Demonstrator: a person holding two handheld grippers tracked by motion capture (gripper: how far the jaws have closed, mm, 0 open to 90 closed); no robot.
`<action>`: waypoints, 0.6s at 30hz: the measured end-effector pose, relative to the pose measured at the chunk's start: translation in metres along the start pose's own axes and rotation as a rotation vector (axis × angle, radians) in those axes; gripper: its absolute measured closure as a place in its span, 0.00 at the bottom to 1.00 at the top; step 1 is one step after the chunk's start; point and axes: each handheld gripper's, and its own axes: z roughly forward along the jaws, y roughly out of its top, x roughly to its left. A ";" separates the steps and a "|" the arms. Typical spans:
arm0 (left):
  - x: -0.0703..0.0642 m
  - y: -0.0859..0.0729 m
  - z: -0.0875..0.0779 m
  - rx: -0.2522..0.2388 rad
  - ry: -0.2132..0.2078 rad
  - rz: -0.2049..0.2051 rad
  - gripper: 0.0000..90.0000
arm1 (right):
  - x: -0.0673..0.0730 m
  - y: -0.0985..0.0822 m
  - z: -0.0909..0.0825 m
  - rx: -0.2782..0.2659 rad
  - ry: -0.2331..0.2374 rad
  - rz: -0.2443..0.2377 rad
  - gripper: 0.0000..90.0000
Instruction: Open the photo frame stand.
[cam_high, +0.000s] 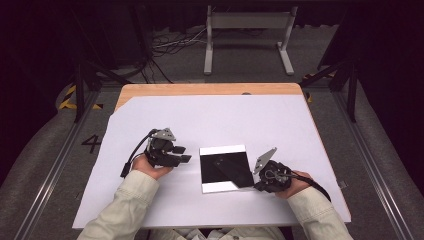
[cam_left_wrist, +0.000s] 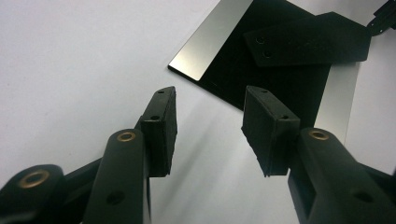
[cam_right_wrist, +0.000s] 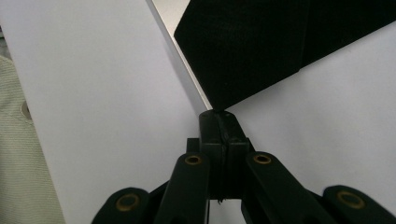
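Here the right tongs (cam_right_wrist: 219, 116) are clenched on the near right corner of a black cloth (cam_high: 226, 167) lying on a shiny plate (cam_high: 222, 150) mid-counter (cam_high: 210, 115). The left tongs (cam_high: 181, 153) gape beside it, released. The cloth looks thin, limp and light; corners seem best.
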 end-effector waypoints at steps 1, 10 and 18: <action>0.000 0.000 0.000 0.000 0.000 0.000 0.61 | 0.000 0.000 -0.001 0.000 -0.003 -0.001 0.99; 0.000 0.000 0.000 -0.001 0.001 0.000 0.61 | 0.001 0.001 -0.005 -0.016 -0.014 -0.001 0.99; 0.001 0.000 0.000 -0.003 0.000 -0.001 0.61 | 0.003 0.002 -0.014 -0.050 -0.028 -0.005 1.00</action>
